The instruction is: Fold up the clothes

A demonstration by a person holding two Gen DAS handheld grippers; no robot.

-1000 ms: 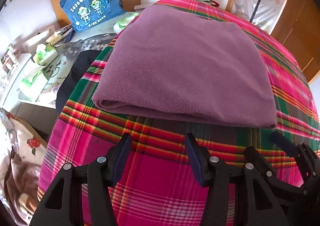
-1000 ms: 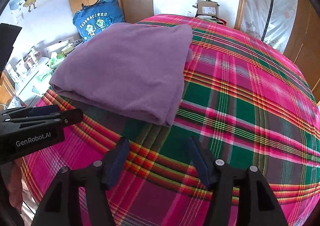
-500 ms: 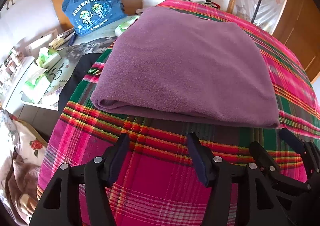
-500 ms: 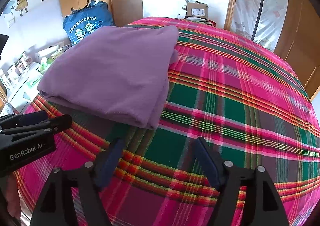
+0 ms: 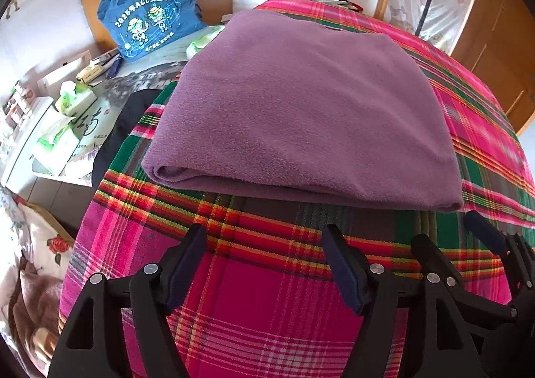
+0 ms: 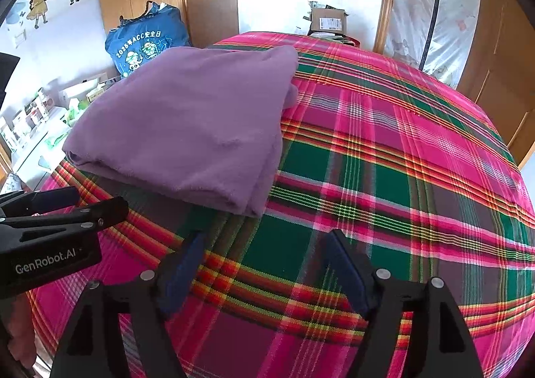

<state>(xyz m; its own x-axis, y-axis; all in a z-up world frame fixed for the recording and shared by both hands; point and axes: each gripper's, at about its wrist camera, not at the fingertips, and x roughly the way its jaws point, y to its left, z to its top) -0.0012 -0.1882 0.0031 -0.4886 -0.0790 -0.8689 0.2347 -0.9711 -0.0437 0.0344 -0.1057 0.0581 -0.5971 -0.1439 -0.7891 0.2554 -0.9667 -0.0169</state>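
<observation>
On the pink-green plaid bedspread (image 6: 401,177), purple fleece garment (image 5: 301,110) lies folded at 12 o'clock; left gripper (image 5: 264,264) and right gripper (image 6: 264,264) jaws released, empty — fold looks done.

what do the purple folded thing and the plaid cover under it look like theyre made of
Purple folded garment: looks like fleece or a brushed knit, matte and fuzzy, with thick, soft, rounded fold edges.

Plaid cover: looks like a thin woven cotton or blend. The stripes are made of fine thread lines, and it lies flat and smooth with little sheen. The exact fibre cannot be told.
</observation>
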